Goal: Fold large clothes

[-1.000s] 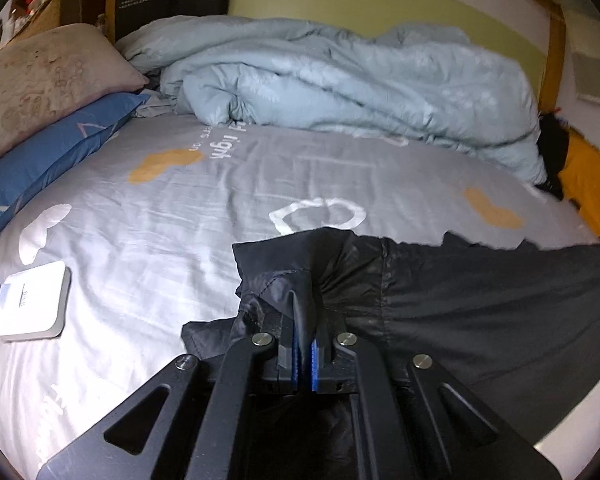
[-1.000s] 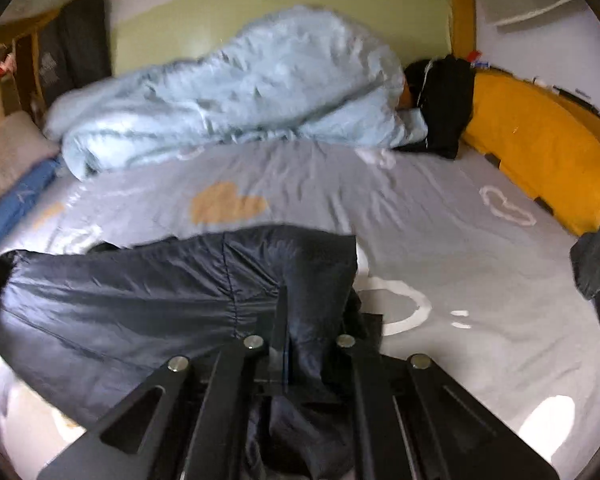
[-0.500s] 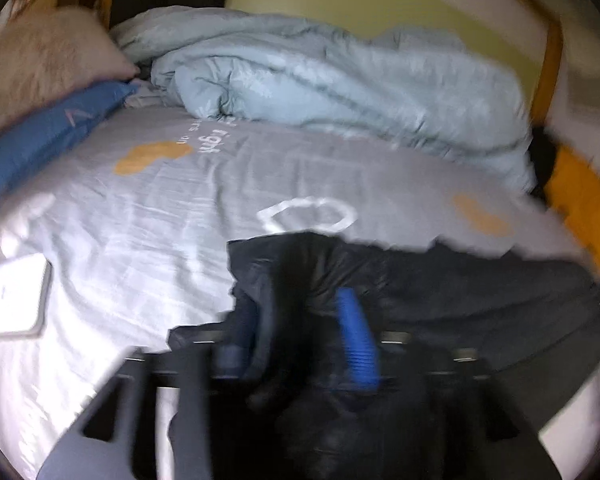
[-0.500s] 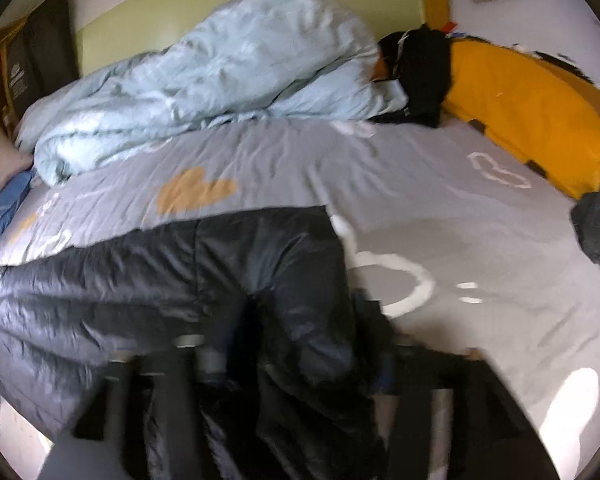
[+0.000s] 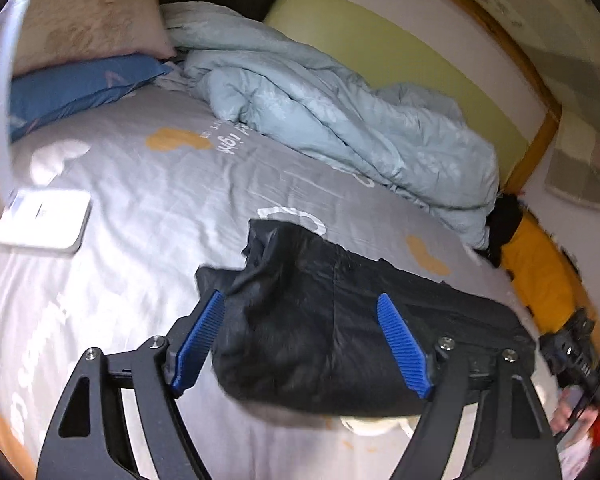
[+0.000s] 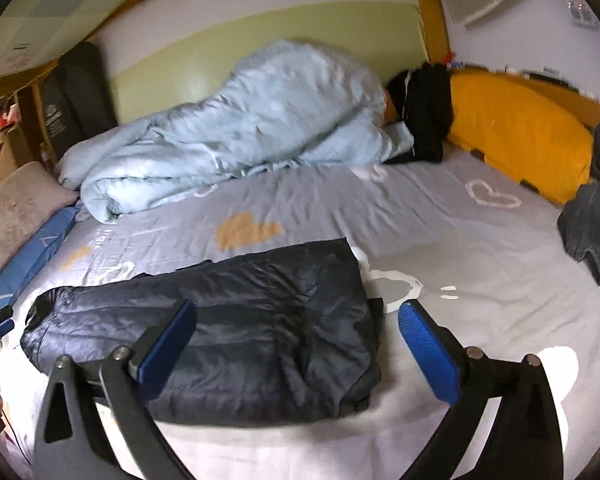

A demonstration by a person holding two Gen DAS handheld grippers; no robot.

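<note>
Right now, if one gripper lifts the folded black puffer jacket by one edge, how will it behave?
The black puffer jacket would probably sag and unfold, since its wrinkled, quilted fabric looks soft. It is likely light for its bulk, being puffy. Its shiny shell may slip on the grey bedsheet.

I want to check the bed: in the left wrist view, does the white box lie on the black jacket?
No, the white box lies on the grey sheet, apart from the black jacket.

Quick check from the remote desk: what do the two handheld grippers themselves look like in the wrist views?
Both match. The left gripper and right gripper have black linkage arms with triangular cut-outs and silver screw heads at the pivots. Each finger carries a ribbed blue pad. At the left view's edge, the other handheld unit is black with thin cables and a small green light.
</note>
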